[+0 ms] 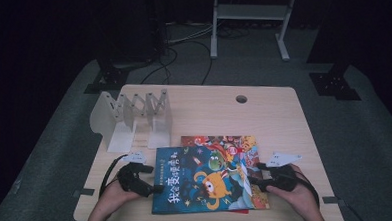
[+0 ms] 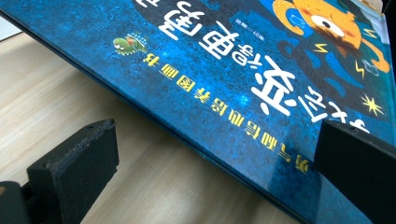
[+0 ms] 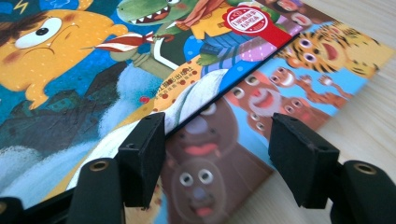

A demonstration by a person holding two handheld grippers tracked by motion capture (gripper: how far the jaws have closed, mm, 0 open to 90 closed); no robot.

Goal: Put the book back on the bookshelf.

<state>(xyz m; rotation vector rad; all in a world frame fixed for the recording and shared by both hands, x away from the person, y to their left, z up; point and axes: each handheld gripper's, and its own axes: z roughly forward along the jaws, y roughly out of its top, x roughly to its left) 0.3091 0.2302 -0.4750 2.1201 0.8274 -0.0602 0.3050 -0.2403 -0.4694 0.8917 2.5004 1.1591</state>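
Left claw (image 2: 210, 154) is standing open, straddling the blue book (image 2: 243, 70) edge. Right claw (image 3: 217, 154) is standing open at the opposite edge, over the lower book (image 3: 280, 88). Risk: closing may pinch both books.

Wooden table (image 1: 278, 119), book rack (image 1: 133, 119), picture books (image 1: 201, 181)

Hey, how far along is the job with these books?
Nothing looks done yet: the white rack stands empty, and the blue book lies on the other book. In hand: the left gripper and right gripper sit at the blue book's edges, jaws open. Probably left: gripping, lifting and racking both books.
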